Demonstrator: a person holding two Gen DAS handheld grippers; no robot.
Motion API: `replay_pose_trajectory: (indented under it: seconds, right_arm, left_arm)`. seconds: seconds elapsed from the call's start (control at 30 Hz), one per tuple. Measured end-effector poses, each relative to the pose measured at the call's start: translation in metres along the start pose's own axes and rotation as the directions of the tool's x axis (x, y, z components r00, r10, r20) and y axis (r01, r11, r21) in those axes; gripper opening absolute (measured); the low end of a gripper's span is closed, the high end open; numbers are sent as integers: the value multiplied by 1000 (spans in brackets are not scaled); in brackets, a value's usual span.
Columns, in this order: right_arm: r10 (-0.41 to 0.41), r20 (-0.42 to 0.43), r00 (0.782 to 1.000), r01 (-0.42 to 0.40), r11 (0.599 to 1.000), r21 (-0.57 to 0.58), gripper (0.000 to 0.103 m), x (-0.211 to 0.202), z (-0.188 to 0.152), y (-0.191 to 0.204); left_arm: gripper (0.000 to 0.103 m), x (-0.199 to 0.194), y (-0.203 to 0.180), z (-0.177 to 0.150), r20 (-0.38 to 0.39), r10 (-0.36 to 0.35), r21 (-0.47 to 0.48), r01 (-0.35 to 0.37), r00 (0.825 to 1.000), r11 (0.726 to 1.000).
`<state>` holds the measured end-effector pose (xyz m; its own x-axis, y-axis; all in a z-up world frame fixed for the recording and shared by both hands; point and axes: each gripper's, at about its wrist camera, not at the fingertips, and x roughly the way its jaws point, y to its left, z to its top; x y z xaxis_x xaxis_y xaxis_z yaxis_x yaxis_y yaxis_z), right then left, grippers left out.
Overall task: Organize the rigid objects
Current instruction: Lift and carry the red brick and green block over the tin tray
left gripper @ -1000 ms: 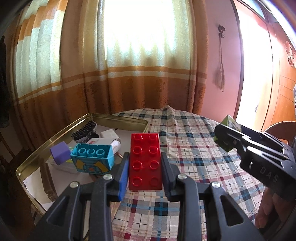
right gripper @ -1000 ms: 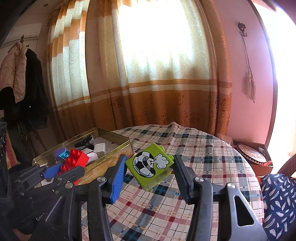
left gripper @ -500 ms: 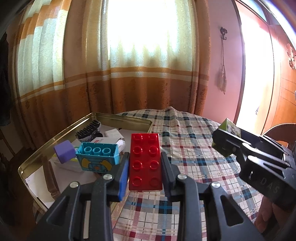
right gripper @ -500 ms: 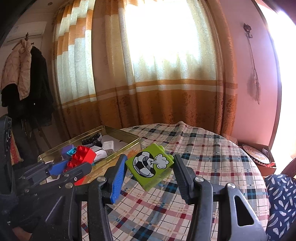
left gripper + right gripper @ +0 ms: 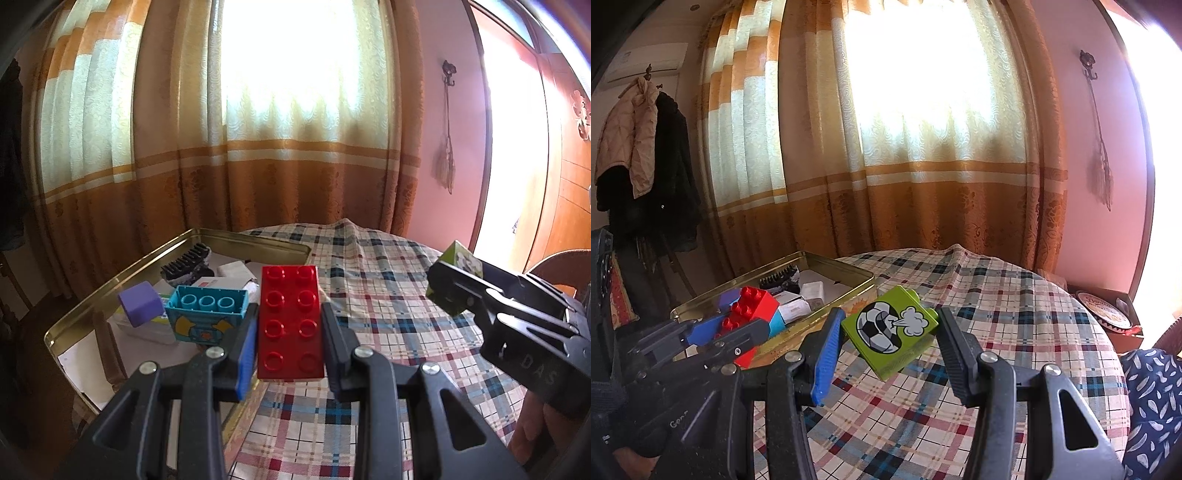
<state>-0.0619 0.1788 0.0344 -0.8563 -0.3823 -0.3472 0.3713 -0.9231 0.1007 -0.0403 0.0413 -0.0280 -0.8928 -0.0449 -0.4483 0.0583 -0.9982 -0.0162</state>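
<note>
Left gripper (image 5: 289,334) clamps a red brick (image 5: 290,321) beside the gold tin (image 5: 110,288); right gripper (image 5: 891,334) clamps a green football block (image 5: 890,330) above the checked tablecloth (image 5: 1015,314).

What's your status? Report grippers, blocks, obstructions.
Left gripper shut on red brick. Right gripper shut on green football block. Both above the table; gold tin already holds blocks. Nothing obstructing.
</note>
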Motion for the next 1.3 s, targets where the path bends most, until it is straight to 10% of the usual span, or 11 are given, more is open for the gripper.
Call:
replay_pose_trajectory:
  seconds: [1.3]
  right_arm:
    - [51, -4, 999, -52, 998, -34, 53, 6, -4, 36]
  left_arm:
    - [31, -16, 30, -3, 50, 30, -35, -28, 998, 999]
